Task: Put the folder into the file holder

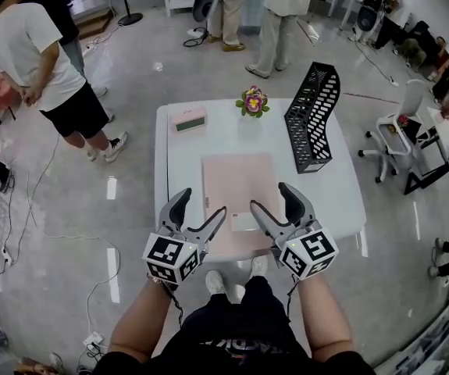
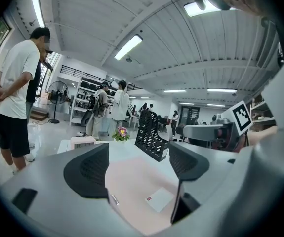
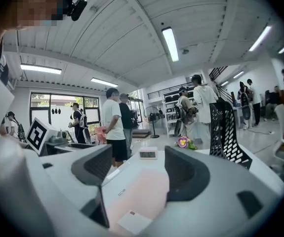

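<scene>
Folder [image 1: 240, 201] flat on the table [image 1: 179, 170], both grippers over its near end, file holder [image 1: 311, 116] apart at upper right.

Pink and closed, the folder lies mid-table with a white label [image 1: 244, 221] near its lower edge, which runs close to the table's lower edge. The left gripper [image 1: 203, 206] and right gripper [image 1: 271, 199] hover side by side just above that end. Each has its jaws spread wide and grips nothing; their own views show only the folder's surface between the pads. The black mesh holder stands upright right of the folder, not touching it, and only its own mesh walls show inside. A flower [image 1: 253, 101] and a small pink clock [image 1: 188, 120] sit along the table's upper edge. Bare tabletop runs down the folder's left side and across the lower right corner.
</scene>
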